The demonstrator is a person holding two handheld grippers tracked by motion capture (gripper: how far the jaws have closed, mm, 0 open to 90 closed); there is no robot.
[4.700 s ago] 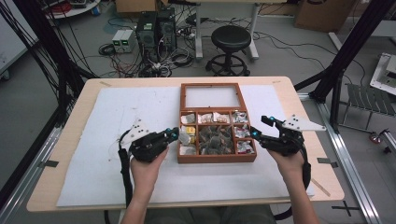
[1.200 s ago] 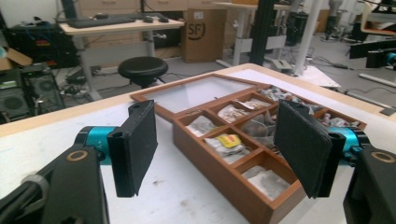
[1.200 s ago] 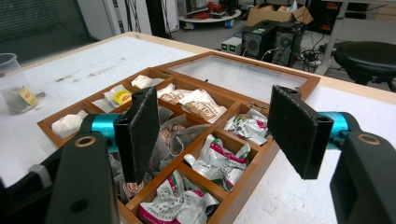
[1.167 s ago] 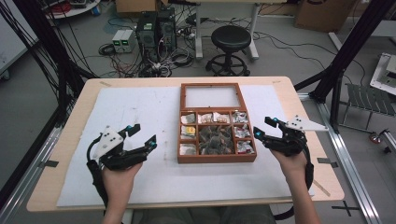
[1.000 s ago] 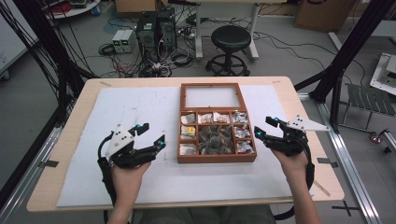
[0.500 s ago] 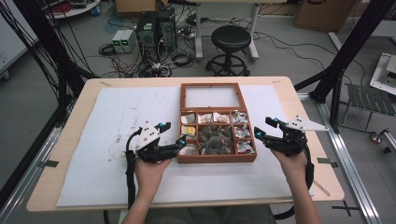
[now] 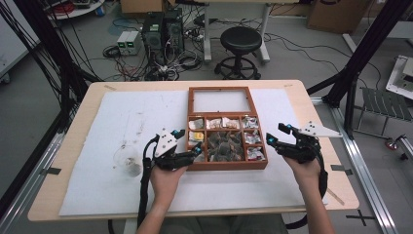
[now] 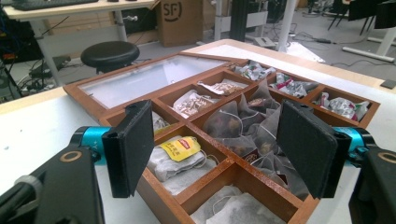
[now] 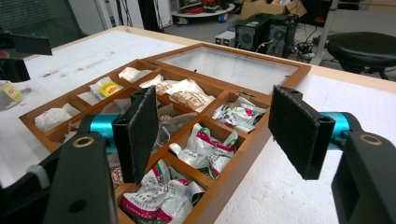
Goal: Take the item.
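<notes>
An open wooden tea box [image 7: 227,165] lies mid-table, its glass lid [image 7: 220,101] flat behind it. Its compartments hold tea bags and foil packets. My left gripper [image 7: 191,141] hangs open at the box's front left corner. In the left gripper view its jaws [image 8: 215,116] straddle the left compartments, where a yellow-tagged tea bag [image 8: 180,149] lies, and grip nothing. My right gripper [image 7: 275,133] stands open at the box's right side. In the right gripper view it [image 9: 212,100] frames the green-and-red foil packets [image 9: 205,144], with nothing between the pads.
The box rests on a white mat [image 7: 97,195]. One loose tea bag [image 7: 129,165] lies on the mat left of the left hand. A black stool [image 7: 241,39] and computer cases [image 7: 160,29] stand on the floor beyond the table.
The left hand has moved right across the mat, from beside the loose tea bag to the box's front left corner. The right hand has stayed where it was.
</notes>
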